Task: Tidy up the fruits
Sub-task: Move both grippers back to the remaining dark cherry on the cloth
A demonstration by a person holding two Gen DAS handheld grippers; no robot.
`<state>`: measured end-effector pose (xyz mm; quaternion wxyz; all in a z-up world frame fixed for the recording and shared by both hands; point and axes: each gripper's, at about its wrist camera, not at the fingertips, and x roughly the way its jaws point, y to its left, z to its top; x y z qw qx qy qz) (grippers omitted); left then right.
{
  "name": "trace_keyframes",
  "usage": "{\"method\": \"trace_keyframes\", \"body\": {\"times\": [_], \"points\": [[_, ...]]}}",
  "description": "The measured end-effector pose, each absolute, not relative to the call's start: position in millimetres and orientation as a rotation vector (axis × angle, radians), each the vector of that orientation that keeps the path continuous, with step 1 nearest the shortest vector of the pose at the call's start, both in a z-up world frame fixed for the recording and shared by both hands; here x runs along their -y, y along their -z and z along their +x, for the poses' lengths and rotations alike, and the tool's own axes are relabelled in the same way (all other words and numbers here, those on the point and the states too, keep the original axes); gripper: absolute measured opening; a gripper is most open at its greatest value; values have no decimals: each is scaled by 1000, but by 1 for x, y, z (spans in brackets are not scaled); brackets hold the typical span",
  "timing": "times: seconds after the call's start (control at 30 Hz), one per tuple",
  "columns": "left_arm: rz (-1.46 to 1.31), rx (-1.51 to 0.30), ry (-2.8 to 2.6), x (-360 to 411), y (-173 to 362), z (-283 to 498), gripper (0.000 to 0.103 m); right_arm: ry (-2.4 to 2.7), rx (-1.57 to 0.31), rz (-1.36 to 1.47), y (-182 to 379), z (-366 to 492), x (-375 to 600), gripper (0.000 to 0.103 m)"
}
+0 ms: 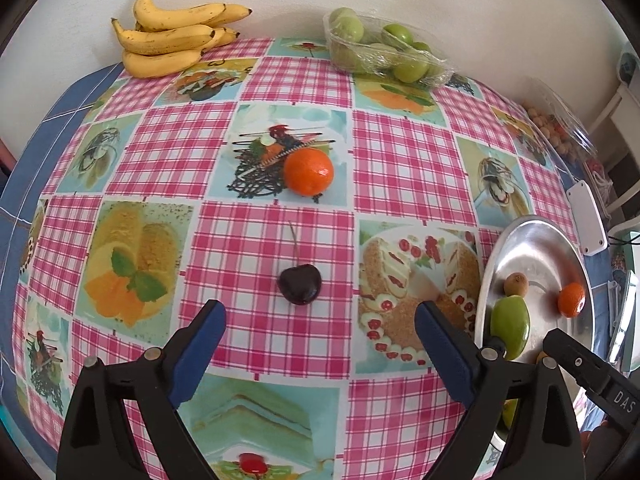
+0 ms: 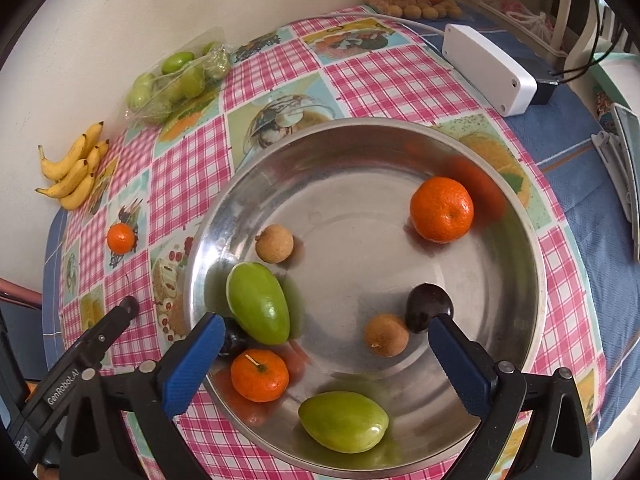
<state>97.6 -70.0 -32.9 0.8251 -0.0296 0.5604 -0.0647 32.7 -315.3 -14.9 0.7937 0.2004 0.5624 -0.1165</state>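
A dark cherry (image 1: pixel 300 284) with its stem lies on the checked tablecloth, just ahead of my left gripper (image 1: pixel 320 310), which is open and empty above the cloth. Farther back sits a tangerine (image 1: pixel 309 172). My right gripper (image 2: pixel 325 322) hangs open and empty over the steel bowl (image 2: pixel 360 128). In the bowl lie two tangerines (image 2: pixel 442 210) (image 2: pixel 260 376), two green fruits (image 2: pixel 258 308) (image 2: pixel 344 422), two brown longans (image 2: pixel 274 243) (image 2: pixel 386 335) and a dark cherry (image 2: pixel 429 307). Another dark fruit (image 2: pixel 234 340) is half hidden behind one finger.
Bananas (image 1: pixel 176 36) and a wrapped pack of green fruits (image 1: pixel 384 48) lie by the back wall. A white box (image 2: pixel 488 68) and a clear container of longans (image 2: pixel 416 4) sit beyond the bowl. The bowl's rim (image 1: pixel 492 264) stands right of the cherry.
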Motion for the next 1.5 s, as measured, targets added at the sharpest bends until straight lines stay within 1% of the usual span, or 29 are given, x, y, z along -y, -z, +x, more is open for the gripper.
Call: {"method": "trace_keyframes", "body": {"times": [0.2, 0.57, 0.83, 1.1, 1.5], "points": [[-95, -1176, 49, 33, 29, 108, 95, 229, -1153, 418, 3, 40, 297, 103], [-179, -1146, -117, -39, 24, 114, 95, 154, -1140, 387, -6, 58, 240, 103], [-169, -1167, -134, -56, 26, 115, 95, 75, -1174, 336, -1, 77, 186, 103], [-219, -1186, -168, -86, 32, 115, 95, -4, -1224, 262, 7, 91, 141, 103], [-252, -1267, -146, -88, 60, 125, 95, -19, -1300, 163, 45, 116, 118, 103]]}}
